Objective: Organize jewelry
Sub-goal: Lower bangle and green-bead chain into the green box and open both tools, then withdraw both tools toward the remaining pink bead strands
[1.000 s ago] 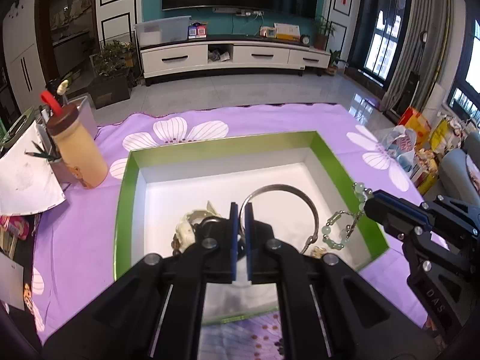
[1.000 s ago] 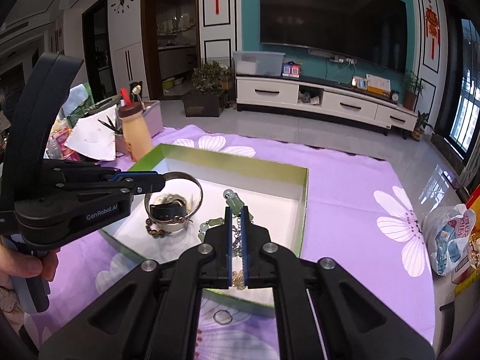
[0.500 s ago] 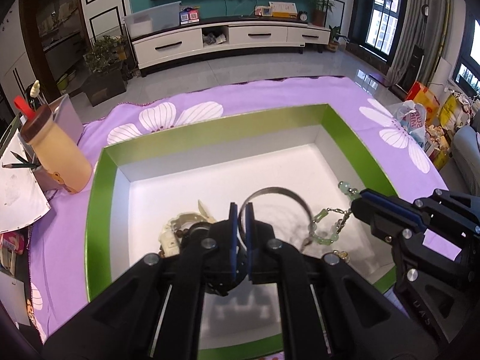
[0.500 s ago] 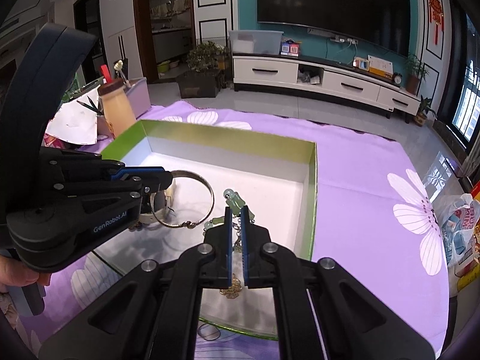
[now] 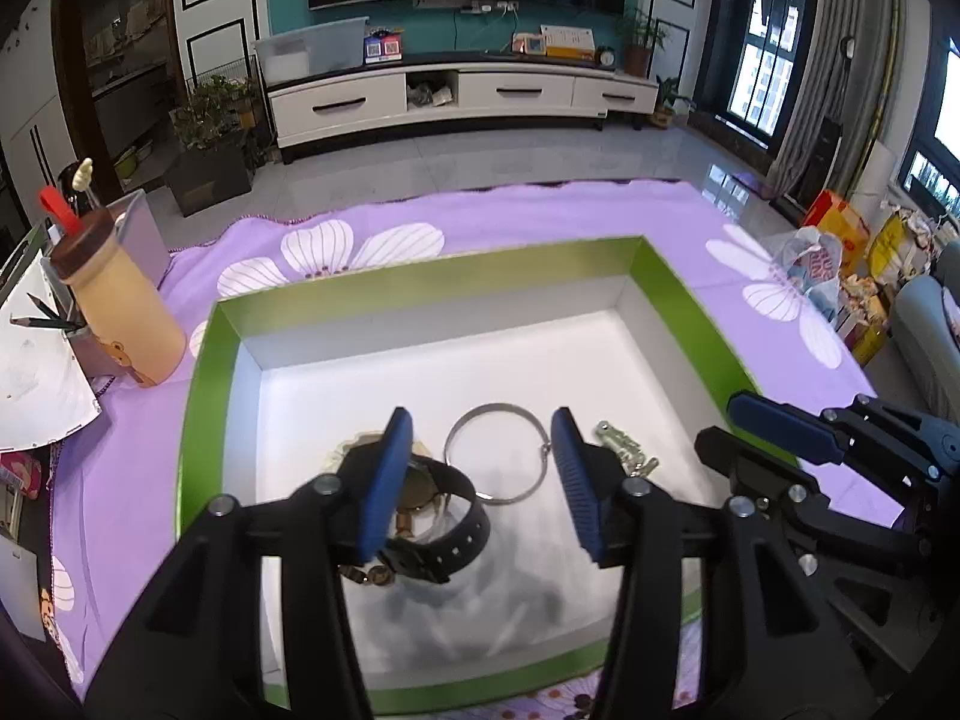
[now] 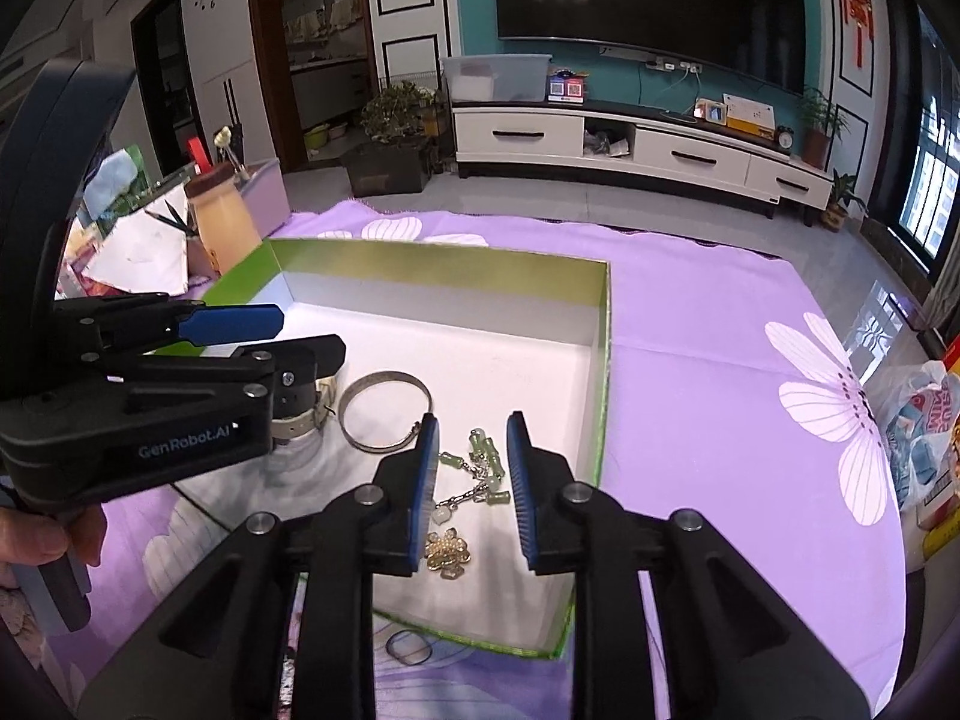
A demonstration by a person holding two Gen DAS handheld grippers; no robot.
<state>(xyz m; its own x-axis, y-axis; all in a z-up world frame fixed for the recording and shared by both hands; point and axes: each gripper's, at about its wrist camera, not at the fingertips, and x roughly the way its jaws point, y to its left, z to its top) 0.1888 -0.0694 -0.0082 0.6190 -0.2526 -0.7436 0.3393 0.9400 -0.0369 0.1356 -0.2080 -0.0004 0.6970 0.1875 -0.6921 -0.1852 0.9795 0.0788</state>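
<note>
Both grippers tilt down into the green-rimmed box [image 6: 605, 324], jaws opening, pinching nothing. Under the left gripper [image 5: 482, 455], a black watch [image 5: 438, 516] hides most of a small pile (beads, perhaps), with the silver bangle [image 5: 497, 461] lying beyond. The jade-bead bracelet [image 6: 474, 474] and gold charm [image 6: 447, 549] lie between the right gripper [image 6: 471, 456] pads, untouched. Fingers [image 6: 42, 534] show at the left edge.

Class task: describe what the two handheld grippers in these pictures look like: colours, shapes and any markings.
Both grippers are black, angular, bolted frames with silver screw heads. The left gripper and right gripper each carry two flat fingers faced with ribbed blue pads. White lettering on the left one's side reads GenRobot.AI. No cables show.
</note>
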